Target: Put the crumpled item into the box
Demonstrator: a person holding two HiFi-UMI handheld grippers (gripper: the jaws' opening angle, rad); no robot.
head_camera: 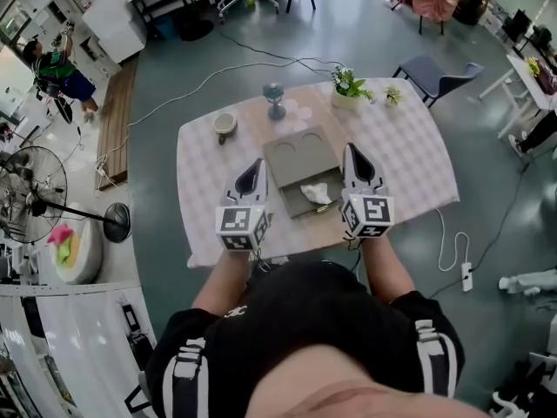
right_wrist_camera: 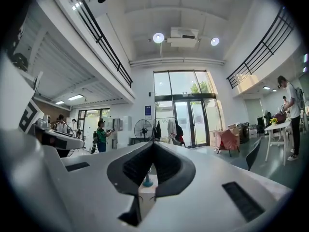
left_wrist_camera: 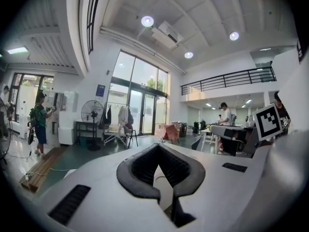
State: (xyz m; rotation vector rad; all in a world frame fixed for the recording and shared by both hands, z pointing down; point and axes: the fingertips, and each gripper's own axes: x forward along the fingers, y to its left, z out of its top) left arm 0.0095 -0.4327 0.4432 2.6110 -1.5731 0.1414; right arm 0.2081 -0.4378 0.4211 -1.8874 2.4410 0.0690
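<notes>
A grey box (head_camera: 296, 157) lies in the middle of the checked table (head_camera: 409, 159), with two round hollows in its far part. A crumpled white item (head_camera: 315, 193) lies in the box's open near part. In the head view my left gripper (head_camera: 257, 165) hovers just left of the box and my right gripper (head_camera: 350, 151) just right of it, both pointing away from me. Both are shut with nothing between the jaws. The left gripper view (left_wrist_camera: 157, 145) and the right gripper view (right_wrist_camera: 152, 142) show the tips meeting, aimed out over the room.
Along the table's far side stand a blue goblet (head_camera: 274, 99), a small cup (head_camera: 225, 125), a potted plant (head_camera: 350, 87) and a smaller plant (head_camera: 393, 96). A grey chair (head_camera: 435, 75) stands beyond the far right corner. Cables cross the floor.
</notes>
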